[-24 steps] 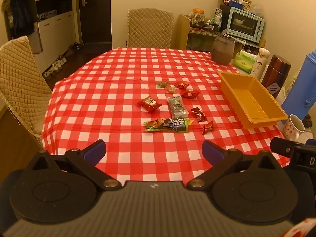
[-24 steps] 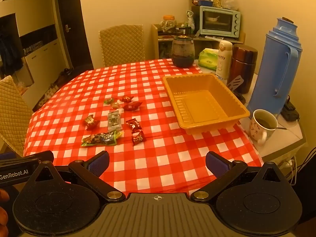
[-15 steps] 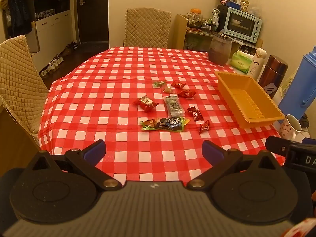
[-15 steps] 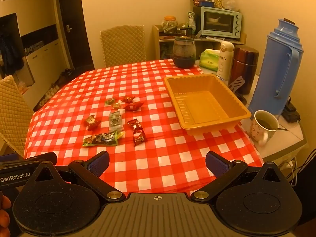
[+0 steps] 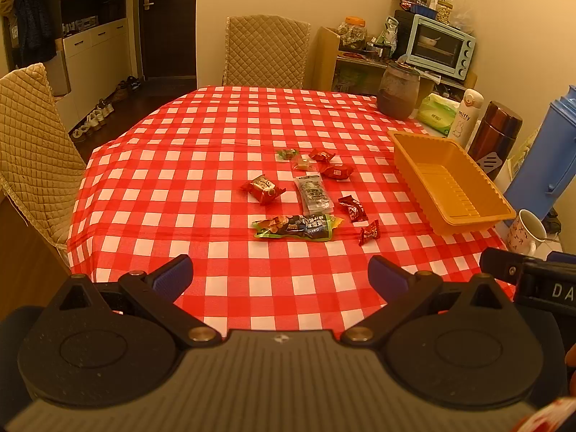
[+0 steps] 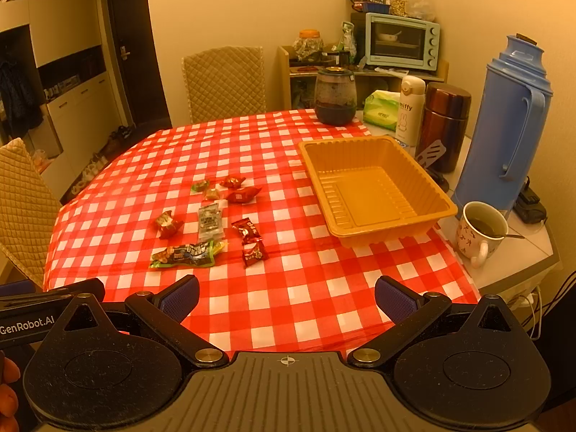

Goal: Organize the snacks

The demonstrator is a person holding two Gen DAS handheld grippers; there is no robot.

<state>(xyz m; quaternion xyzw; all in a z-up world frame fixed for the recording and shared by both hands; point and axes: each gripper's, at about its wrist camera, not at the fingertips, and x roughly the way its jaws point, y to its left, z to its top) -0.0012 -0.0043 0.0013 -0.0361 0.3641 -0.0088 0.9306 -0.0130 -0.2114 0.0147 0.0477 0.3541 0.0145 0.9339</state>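
Several wrapped snacks lie loose mid-table on the red checked cloth [image 5: 201, 165]: a long green-and-dark packet [image 5: 295, 226] [image 6: 185, 253], a clear packet [image 5: 313, 194] [image 6: 209, 220], a red packet [image 5: 263, 189] [image 6: 167, 224] and small red candies [image 5: 369, 232] [image 6: 253, 250]. An empty orange tray [image 5: 468, 216] [image 6: 381, 230] stands to their right. My left gripper [image 5: 280, 275] is open and empty above the near table edge. My right gripper [image 6: 287, 297] is open and empty, also well short of the snacks.
A blue thermos [image 6: 511, 122], a brown flask [image 6: 444, 122], a white bottle [image 6: 406, 108], a mug with a spoon [image 6: 480, 230] and a dark jar [image 6: 334, 97] stand right of and behind the tray. Quilted chairs [image 5: 266, 50] [image 5: 28, 144] stand at the far and left sides.
Both grippers have drifted slightly; the left view shows the table a little farther off and higher. Nothing on the table has moved, and both grippers stay open.
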